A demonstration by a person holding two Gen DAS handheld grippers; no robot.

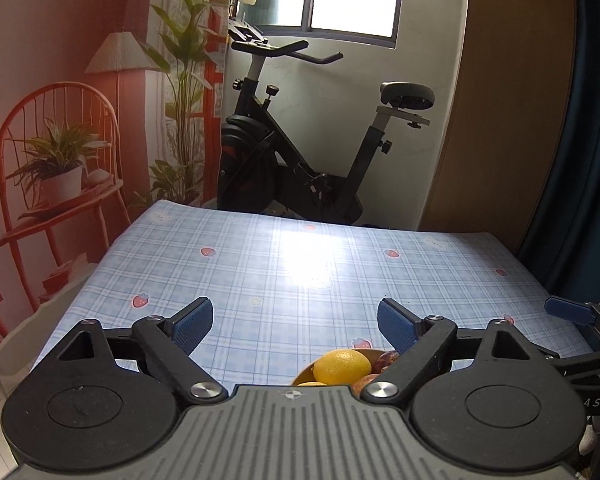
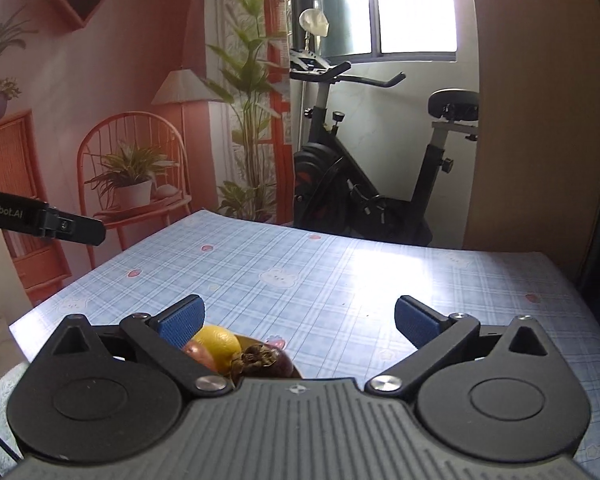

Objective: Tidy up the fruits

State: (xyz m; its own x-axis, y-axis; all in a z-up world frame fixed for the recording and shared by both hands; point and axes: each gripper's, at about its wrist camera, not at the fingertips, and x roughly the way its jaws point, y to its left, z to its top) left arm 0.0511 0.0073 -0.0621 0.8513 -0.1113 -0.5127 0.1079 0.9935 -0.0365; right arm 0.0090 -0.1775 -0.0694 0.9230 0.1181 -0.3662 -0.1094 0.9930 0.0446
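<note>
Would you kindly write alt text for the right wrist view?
The open right gripper hovers empty above a bowl holding a lemon and a mangosteen, on a blue checked tablecloth; an exercise bike stands behind.

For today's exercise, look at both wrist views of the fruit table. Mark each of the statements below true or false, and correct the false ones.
1. The left tongs are clamped on the lemon. False: they stand open with nothing between the pads; the lemon lies in the bowl.
2. The right tongs are open and empty. True.
3. A mangosteen lies beside the lemon in the bowl. True.
4. The tablecloth is plain red. False: it is a pale blue check with small strawberries.
5. An exercise bike stands beyond the table. True.
</note>
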